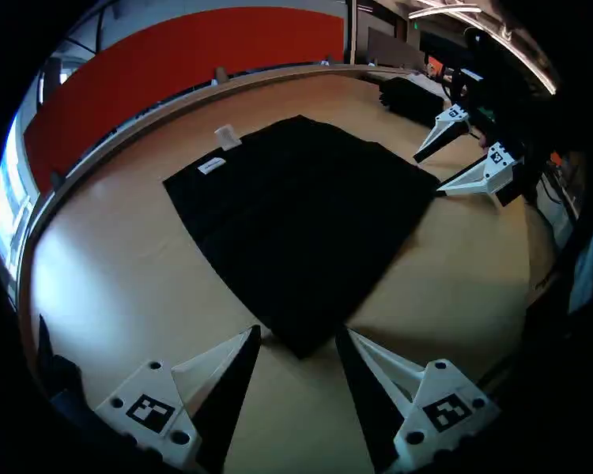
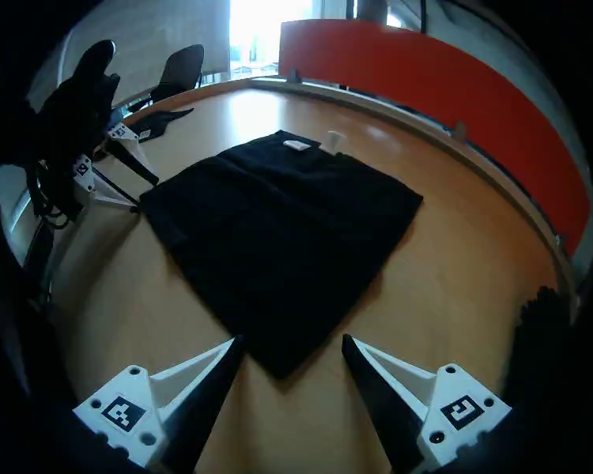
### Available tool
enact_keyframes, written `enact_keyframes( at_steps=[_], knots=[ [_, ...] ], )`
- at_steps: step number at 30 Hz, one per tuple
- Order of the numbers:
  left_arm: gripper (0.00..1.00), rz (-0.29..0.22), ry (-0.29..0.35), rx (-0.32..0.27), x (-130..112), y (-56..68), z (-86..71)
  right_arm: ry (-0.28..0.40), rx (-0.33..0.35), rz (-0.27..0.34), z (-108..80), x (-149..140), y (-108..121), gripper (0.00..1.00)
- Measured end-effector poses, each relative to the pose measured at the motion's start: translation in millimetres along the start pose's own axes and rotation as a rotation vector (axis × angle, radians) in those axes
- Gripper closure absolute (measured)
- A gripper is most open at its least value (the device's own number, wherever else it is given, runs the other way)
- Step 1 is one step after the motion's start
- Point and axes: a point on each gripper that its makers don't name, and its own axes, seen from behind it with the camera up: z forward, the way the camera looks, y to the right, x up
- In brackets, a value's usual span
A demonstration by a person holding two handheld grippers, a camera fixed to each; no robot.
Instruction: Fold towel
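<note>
Two pairs of fingers are standing wide open and gripping nothing. The left gripper point(image 1: 296, 332) is hovering with one corner of the black towel point(image 1: 296, 213) lying in the gap between its tips. The right gripper point(image 2: 292, 340) is doing the same at the neighbouring corner, off to the left gripper's front right. Judging by this, each tool is straddling a corner so that both ends of one edge can be pinched together and carried across evenly, keeping the fold square. Ahead of the tips the towel is lying flat on the wooden table point(image 1: 122, 268), spreading away from each gripper like a diamond. Its near corner is pointing back between the jaws and its far corner is aiming toward the red panel point(image 1: 178, 63) beyond. A small white label point(image 1: 212, 165) is sitting near the far-left edge as the left gripper looks. The outline is reading as nearly square, so I cannot tell which way its long axis is running.
</note>
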Motion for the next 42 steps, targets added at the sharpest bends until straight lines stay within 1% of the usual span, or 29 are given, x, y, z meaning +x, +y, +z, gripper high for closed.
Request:
enact_keyframes(
  at_steps=[4,10,20,26,30,32,38,40,42],
  knots=[
    [0.31,-0.007,0.003,-0.002,0,0.5,0.2,0.002,0.005,0.001,0.4,-1,0,0.05],
    [0.31,-0.017,0.002,0.002,-1,0.2,0.1,0.004,0.026,0.017,0.3,-3,-5,0.18],
    [0.31,-0.029,-0.003,0.011,0,-0.2,0.9,0.010,0.027,0.031,-3.5,-5,-8,0.21],
    [0.31,-0.029,-0.004,0.011,0,0.3,0.7,0.010,0.028,0.029,-4.1,-5,-8,0.21],
    [0.32,-0.031,-0.002,0.012,0,0.7,0.9,0.011,0.030,0.027,-3.8,-5,-9,0.24],
    [0.32,-0.034,-0.002,0.012,0,0.8,1.0,0.011,0.032,0.026,-3.3,-4,-9,0.26],
    [0.37,-0.033,-0.007,0.010,0,2.8,1.1,0.008,0.040,0.018,0.2,-3,-11,0.32],
    [0.39,-0.033,-0.008,0.010,0,3.3,1.2,0.008,0.043,0.015,1.2,-3,-11,0.35],
    [0.40,-0.034,-0.010,0.010,0,3.7,1.2,0.007,0.047,0.013,2.0,-3,-12,0.41]
  ],
)
